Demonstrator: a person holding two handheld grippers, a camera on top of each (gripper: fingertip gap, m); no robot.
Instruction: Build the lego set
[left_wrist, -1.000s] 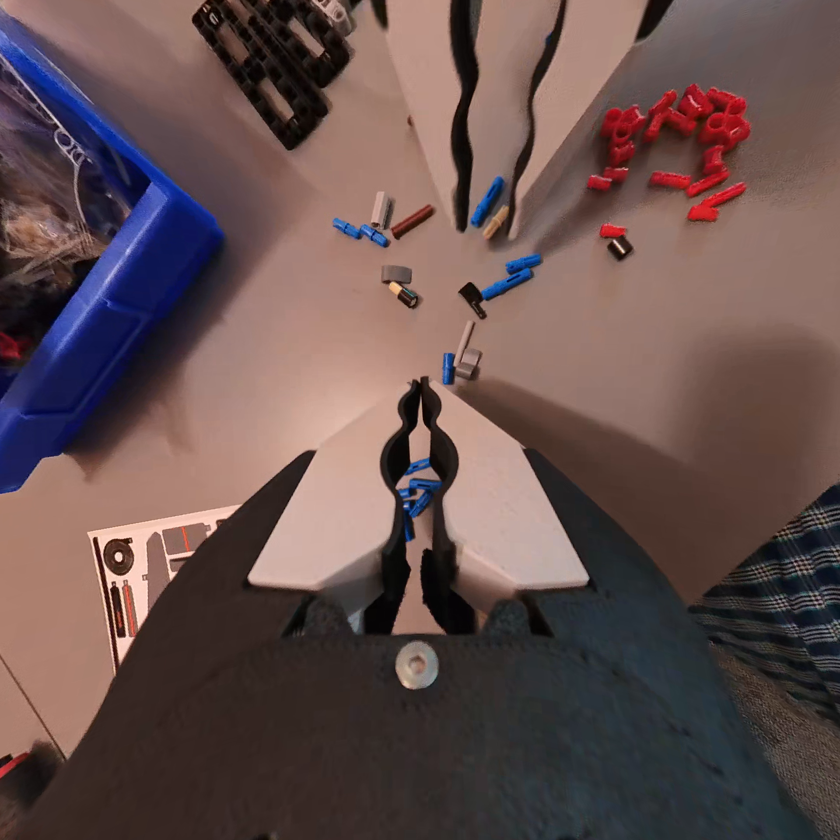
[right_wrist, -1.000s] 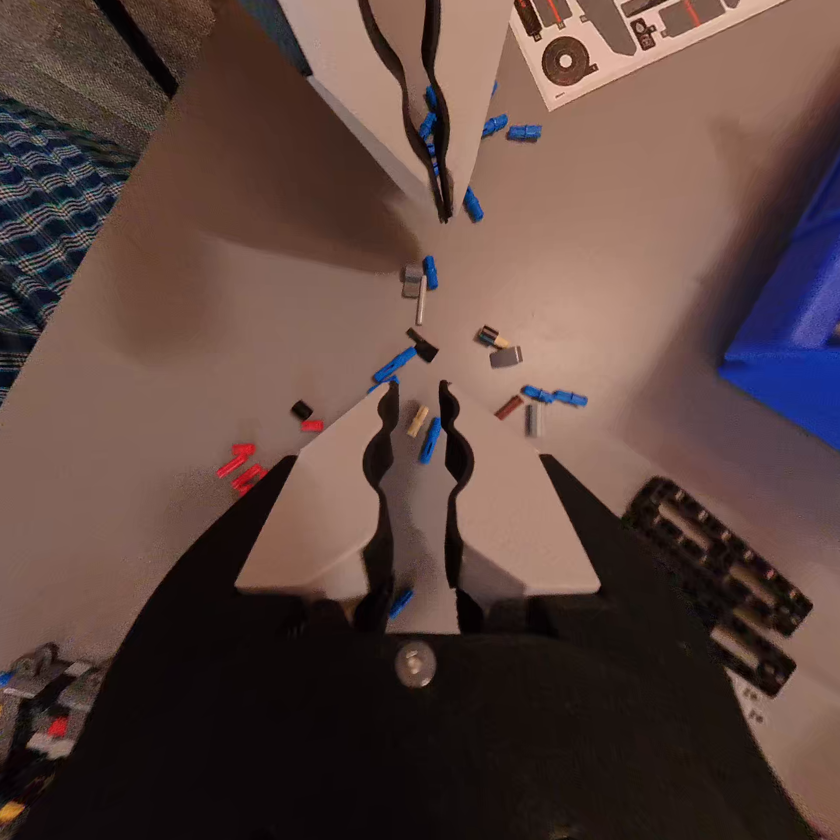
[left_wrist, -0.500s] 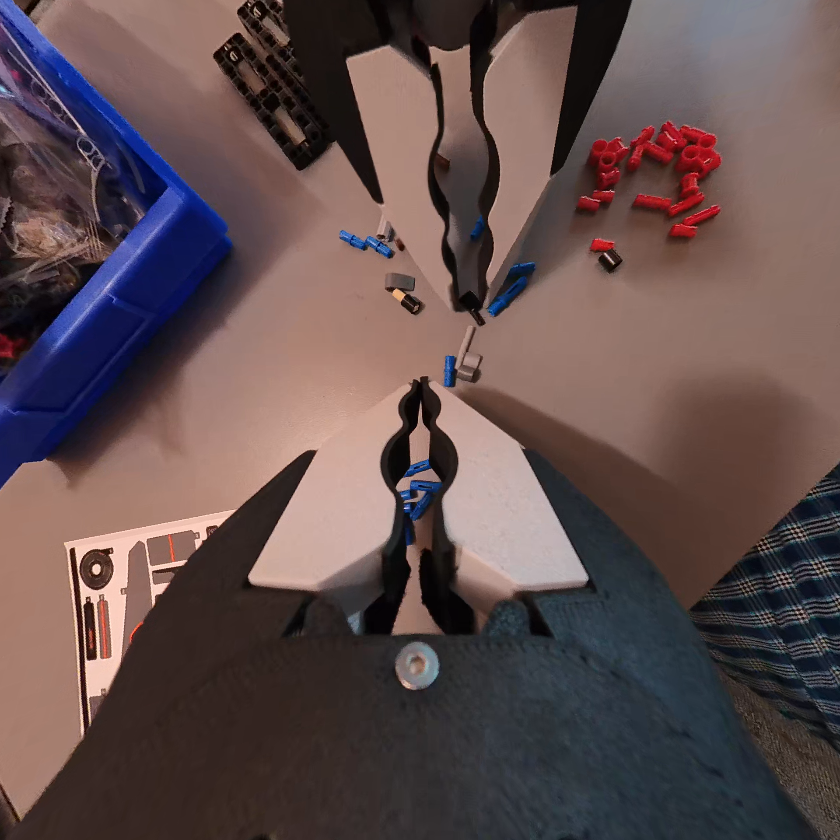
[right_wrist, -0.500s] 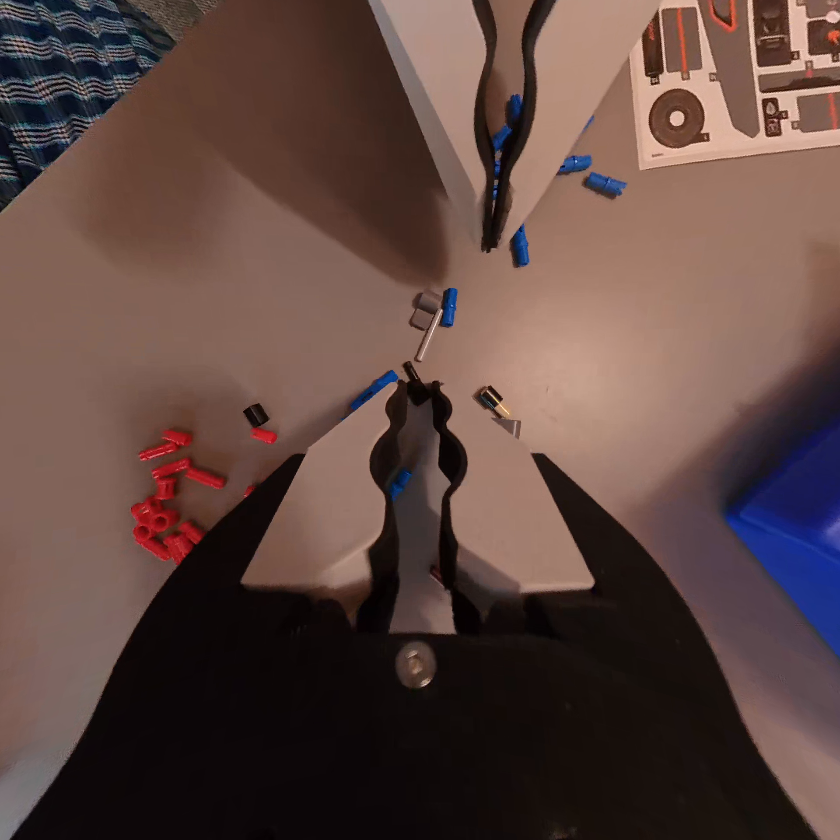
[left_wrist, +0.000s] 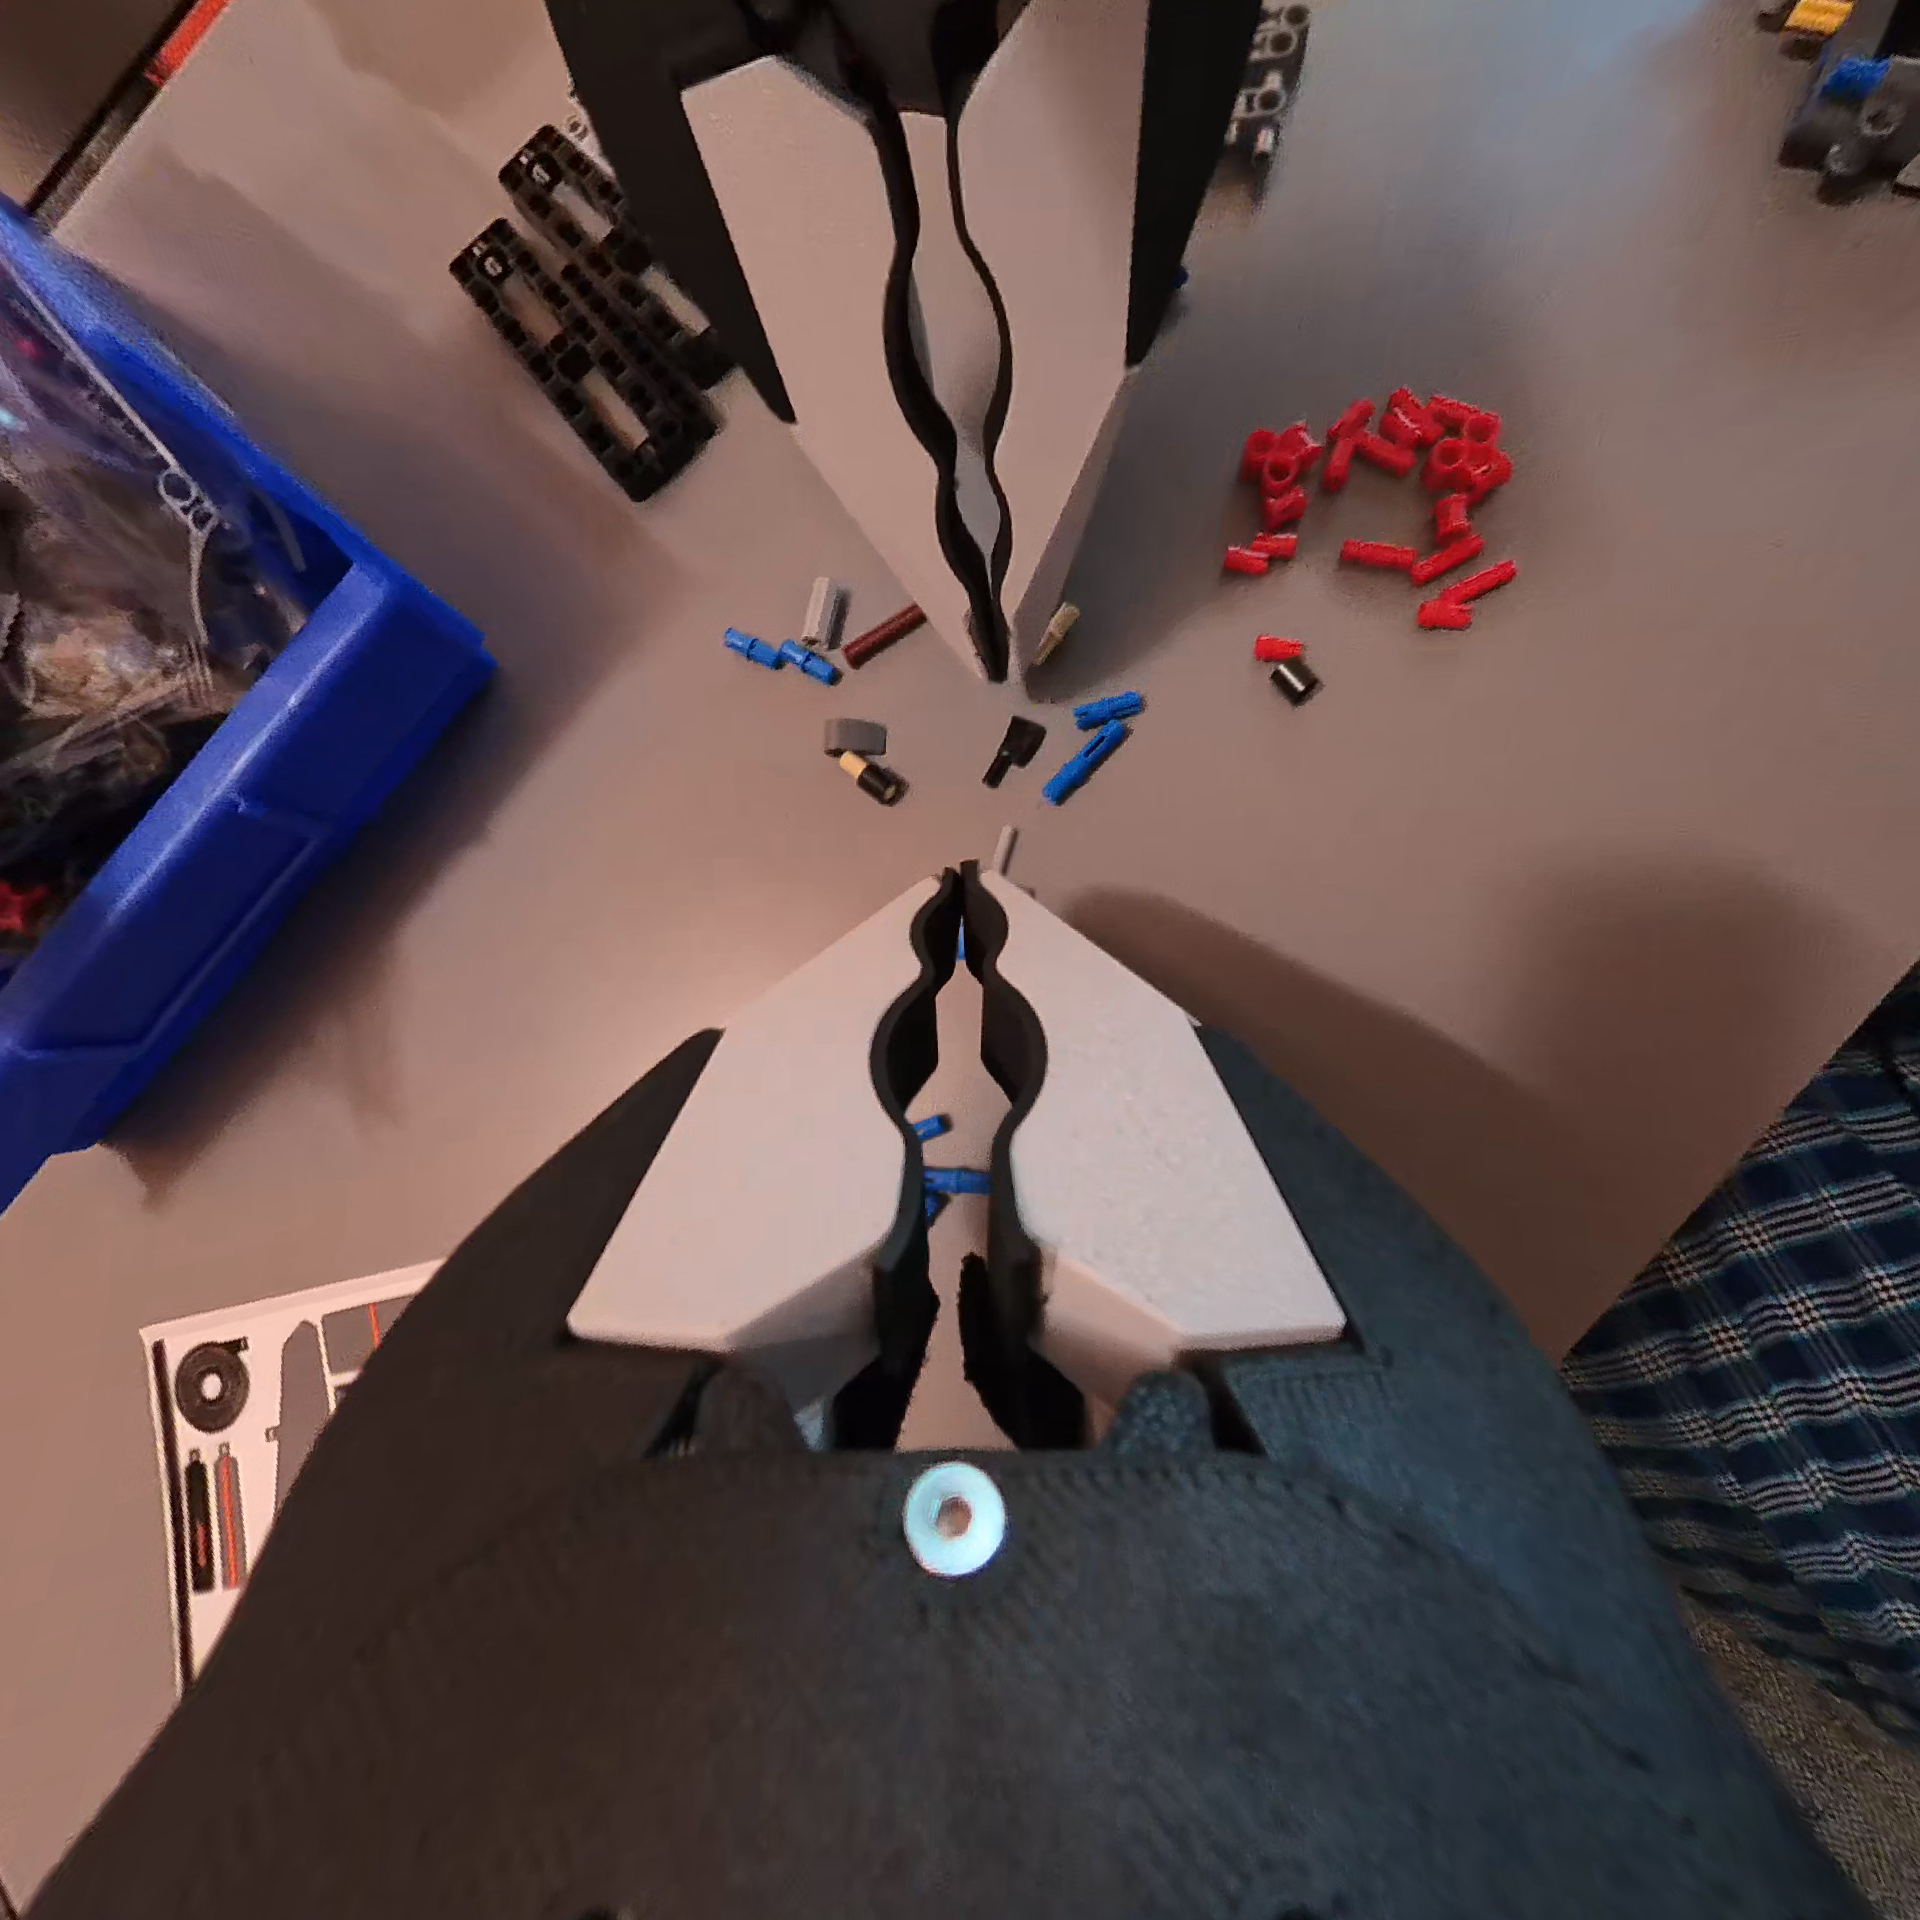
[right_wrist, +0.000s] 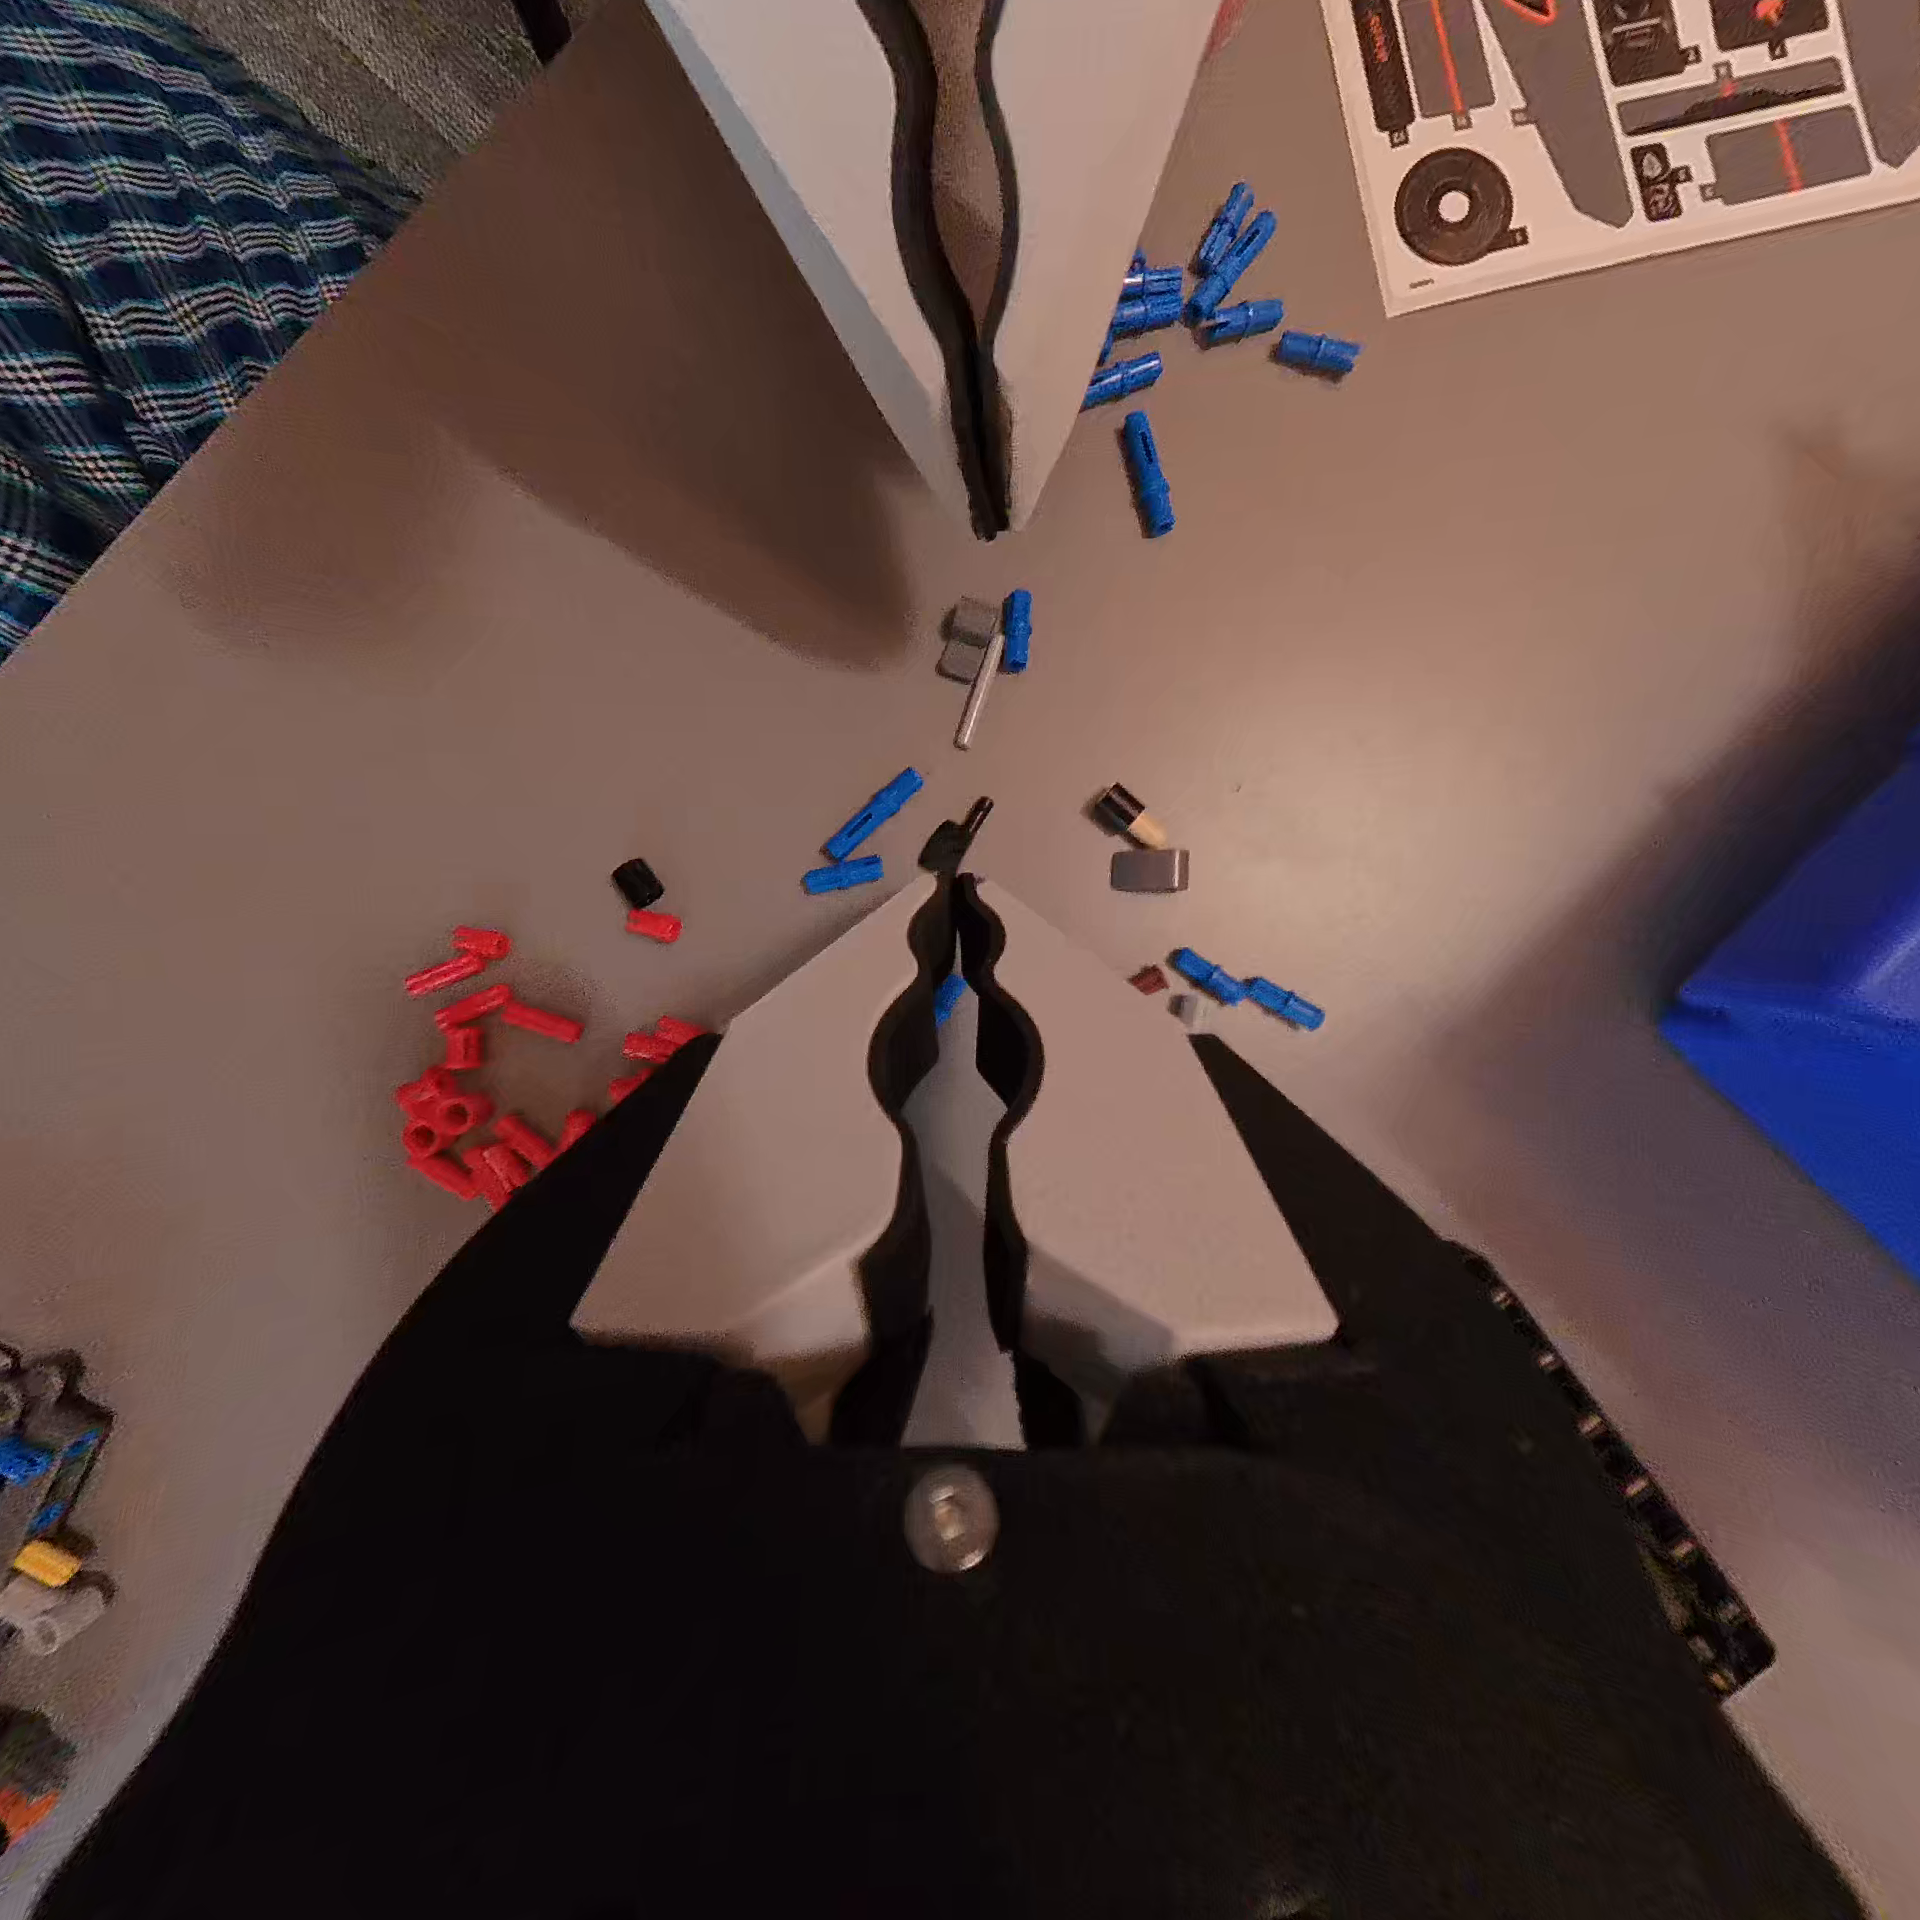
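My two tools point at each other, tips near. In the little gap between my left gripper (left_wrist: 958, 878) and my right gripper (right_wrist: 961, 883) lie small bits in the way: a black pin (right_wrist: 954, 836), two blue pins (right_wrist: 862, 831) beside it, and a gray rod (right_wrist: 977, 701). On one side a red pile (left_wrist: 1382, 499) blocks the table (left_wrist: 1455, 790). On the other side stands a big blue bin (left_wrist: 239, 779). The bare table between the red pile and the checked cloth (left_wrist: 1766, 1299) is free for me to pass.
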